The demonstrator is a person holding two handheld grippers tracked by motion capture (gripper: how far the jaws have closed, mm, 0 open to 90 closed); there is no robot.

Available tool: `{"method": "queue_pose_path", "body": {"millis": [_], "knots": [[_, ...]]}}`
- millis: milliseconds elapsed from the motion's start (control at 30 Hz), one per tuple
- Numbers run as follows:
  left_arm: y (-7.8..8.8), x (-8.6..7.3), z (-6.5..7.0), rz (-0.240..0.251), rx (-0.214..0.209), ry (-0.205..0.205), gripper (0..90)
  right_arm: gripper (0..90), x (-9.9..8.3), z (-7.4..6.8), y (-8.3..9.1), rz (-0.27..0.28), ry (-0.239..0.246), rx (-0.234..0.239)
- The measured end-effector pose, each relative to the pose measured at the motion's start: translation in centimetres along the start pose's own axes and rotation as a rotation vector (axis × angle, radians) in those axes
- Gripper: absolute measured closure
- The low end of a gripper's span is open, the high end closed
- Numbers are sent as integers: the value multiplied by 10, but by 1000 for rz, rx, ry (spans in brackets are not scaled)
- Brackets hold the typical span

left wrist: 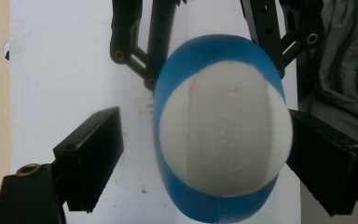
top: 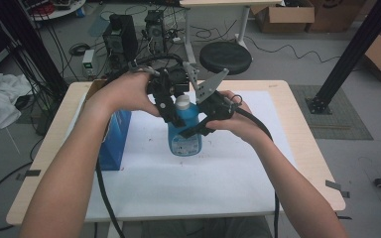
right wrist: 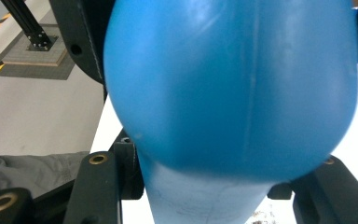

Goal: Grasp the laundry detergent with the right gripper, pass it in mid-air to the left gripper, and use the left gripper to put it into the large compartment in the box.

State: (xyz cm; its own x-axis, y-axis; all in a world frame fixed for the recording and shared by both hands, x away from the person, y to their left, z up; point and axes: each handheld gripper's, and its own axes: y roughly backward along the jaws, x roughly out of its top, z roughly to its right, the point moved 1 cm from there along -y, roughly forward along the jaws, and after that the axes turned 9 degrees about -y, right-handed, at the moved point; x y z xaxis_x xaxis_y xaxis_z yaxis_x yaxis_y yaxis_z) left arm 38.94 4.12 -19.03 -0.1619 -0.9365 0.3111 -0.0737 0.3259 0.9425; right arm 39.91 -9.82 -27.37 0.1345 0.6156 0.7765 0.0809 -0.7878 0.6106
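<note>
A blue bottle (top: 184,135) with a white cap (top: 182,102) stands upright on the white sheet (top: 218,168) at the middle of the table. My right gripper (top: 197,127) comes in from the right and is shut on the bottle's body; in the right gripper view the blue bottle (right wrist: 233,84) bulges between its two jaws (right wrist: 219,191). My left gripper (top: 174,109) hangs over the bottle from the left, pointing down. In the left gripper view the white cap (left wrist: 223,135) sits between the jaws of the left gripper (left wrist: 205,154). The left pad (left wrist: 95,149) stands clear of the cap, and the right pad (left wrist: 321,158) is at its edge.
A blue box (top: 115,136) stands on the table's left part, under the left forearm. Behind the table on the floor are a round black stool (top: 225,57) and some black equipment (top: 121,34) with cables. A black frame post (top: 349,52) rises at the right.
</note>
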Motion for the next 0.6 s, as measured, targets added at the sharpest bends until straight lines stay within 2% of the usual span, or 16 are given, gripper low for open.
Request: {"method": "queue_pose_path", "body": {"millis": [267, 600], "knots": [[-3, 3, 0, -5, -1, -9, 165, 454, -1, 0, 0, -8, -4, -10], [-3, 4, 0, 1, -3, -4, 222, 454, -2, 0, 2, -5, -6, -12]]}}
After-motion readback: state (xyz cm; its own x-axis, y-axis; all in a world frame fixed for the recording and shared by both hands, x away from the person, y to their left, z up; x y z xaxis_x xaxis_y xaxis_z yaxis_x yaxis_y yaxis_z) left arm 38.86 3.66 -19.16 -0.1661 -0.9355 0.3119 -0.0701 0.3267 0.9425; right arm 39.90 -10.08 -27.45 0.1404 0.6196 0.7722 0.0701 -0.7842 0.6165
